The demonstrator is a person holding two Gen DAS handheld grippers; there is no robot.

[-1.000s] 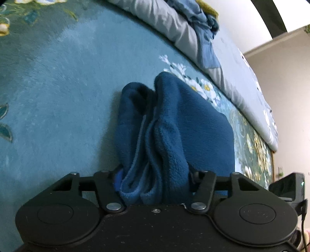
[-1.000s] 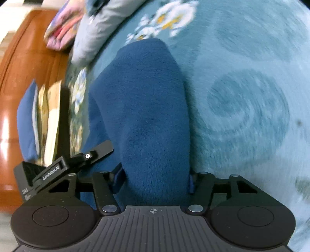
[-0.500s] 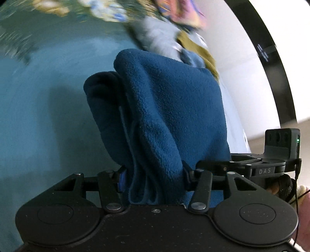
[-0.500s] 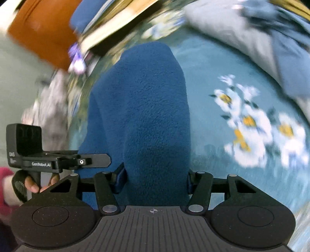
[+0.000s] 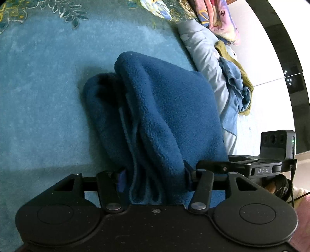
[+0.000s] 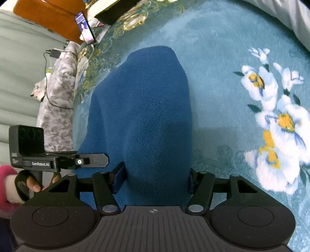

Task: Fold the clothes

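Note:
A folded dark blue fleece garment [image 5: 164,106] hangs bunched over a teal flowered blanket [image 5: 48,97]. My left gripper [image 5: 155,178] grips one thick end of it, with several layers between the pads, and its jaws are opening slightly. In the right wrist view the same fleece [image 6: 147,108] fills the middle. My right gripper [image 6: 155,180] clamps its other end and its jaws are also opening slightly, with the fleece between them. Each view shows the other gripper's camera housing [image 5: 277,141] [image 6: 27,139] close beside the fleece, held by a gloved hand [image 6: 29,184].
A pale grey quilt [image 5: 203,48] carries a light blue garment [image 5: 234,87], an olive one [image 5: 244,71] and pink printed cloth [image 5: 219,17]. In the right wrist view are a lit phone [image 6: 86,29], wooden furniture [image 6: 44,11], grey patterned cloth [image 6: 58,97] and a cable [image 6: 47,77].
Both grippers have swung sideways and rolled, carrying the fleece with them. The background has turned in both views, and each grip on the fleece has stayed.

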